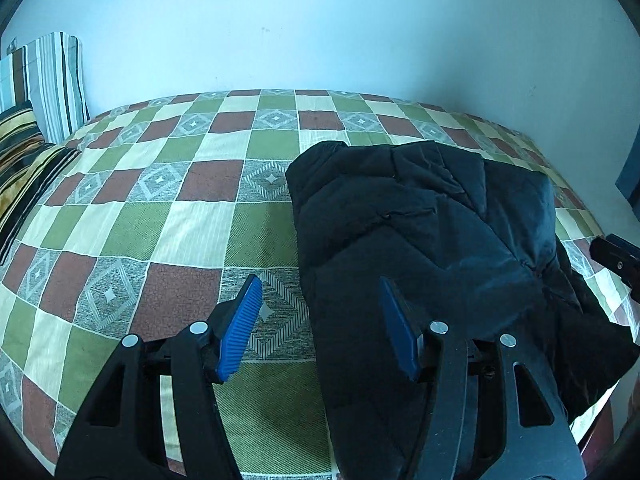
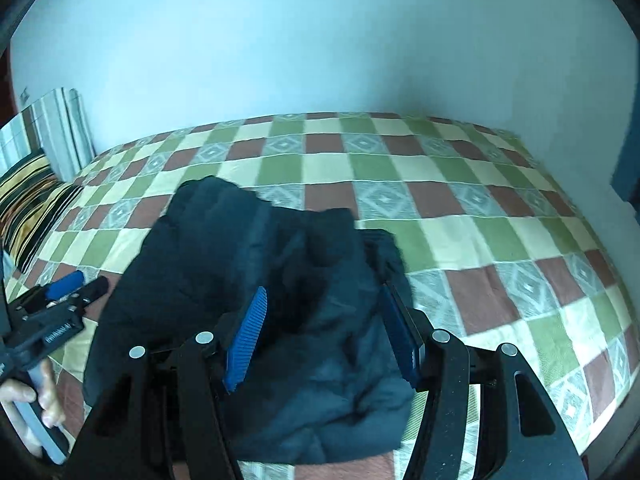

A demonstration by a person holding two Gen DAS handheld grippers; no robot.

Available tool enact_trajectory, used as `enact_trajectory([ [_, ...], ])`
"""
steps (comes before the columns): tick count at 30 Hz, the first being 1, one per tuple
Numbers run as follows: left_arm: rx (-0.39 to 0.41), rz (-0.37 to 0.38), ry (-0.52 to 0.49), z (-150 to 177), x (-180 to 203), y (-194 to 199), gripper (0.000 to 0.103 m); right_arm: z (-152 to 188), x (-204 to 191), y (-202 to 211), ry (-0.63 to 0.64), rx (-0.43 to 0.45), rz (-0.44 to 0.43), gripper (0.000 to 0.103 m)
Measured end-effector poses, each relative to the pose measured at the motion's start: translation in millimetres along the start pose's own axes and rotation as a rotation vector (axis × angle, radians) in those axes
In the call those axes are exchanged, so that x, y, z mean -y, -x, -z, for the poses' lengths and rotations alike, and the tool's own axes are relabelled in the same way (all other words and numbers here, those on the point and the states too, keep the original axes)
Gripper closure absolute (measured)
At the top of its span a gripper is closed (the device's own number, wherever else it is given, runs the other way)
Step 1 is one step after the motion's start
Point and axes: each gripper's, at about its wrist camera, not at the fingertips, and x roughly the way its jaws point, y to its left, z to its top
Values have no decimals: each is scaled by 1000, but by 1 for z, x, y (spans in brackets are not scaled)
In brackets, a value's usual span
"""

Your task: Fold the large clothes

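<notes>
A black padded jacket (image 1: 420, 248) lies folded in a bulky bundle on the checkered bedspread (image 1: 160, 208). My left gripper (image 1: 320, 320) is open and empty, held above the jacket's left edge, one blue pad over the bedspread and one over the jacket. In the right wrist view the jacket (image 2: 260, 280) lies under my right gripper (image 2: 324, 328), which is open and empty just above it. The left gripper (image 2: 60, 296) shows at the left edge of the right wrist view, held by a hand. A black part of the right gripper (image 1: 618, 256) shows at the right edge of the left wrist view.
The bed stands against a pale blue wall (image 1: 320, 32). Striped pillows (image 1: 36, 92) are stacked at the bed's far left corner; they also show in the right wrist view (image 2: 36, 168). A dark panel (image 2: 628, 160) stands at the right past the bed's edge.
</notes>
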Motion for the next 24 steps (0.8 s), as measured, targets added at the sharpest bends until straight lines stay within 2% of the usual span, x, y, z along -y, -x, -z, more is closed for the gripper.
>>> enact_trajectory([
  [6,-17,4,6,1,-3,-15,43,-2,-22,-27,22,-53,-16,42],
  [14,-20,1,6,2,-4,-23,43,13,-36,-53,38,-134,2,39],
  [15,-20,-1,4,3,-3,-24,43,15,-36,-55,29,-138,-8,43],
  [16,-19,-1,3,3,-2,-24,43,16,-35,-56,21,-143,-27,59],
  [18,-20,3,0,4,-1,-25,43,19,-37,-61,-2,-186,-99,82],
  [21,-16,-10,-8,4,-1,-25,43,21,-43,-57,25,-167,-94,94],
  [24,-13,0,0,2,-3,-22,43,17,-41,-44,43,-106,-60,98],
])
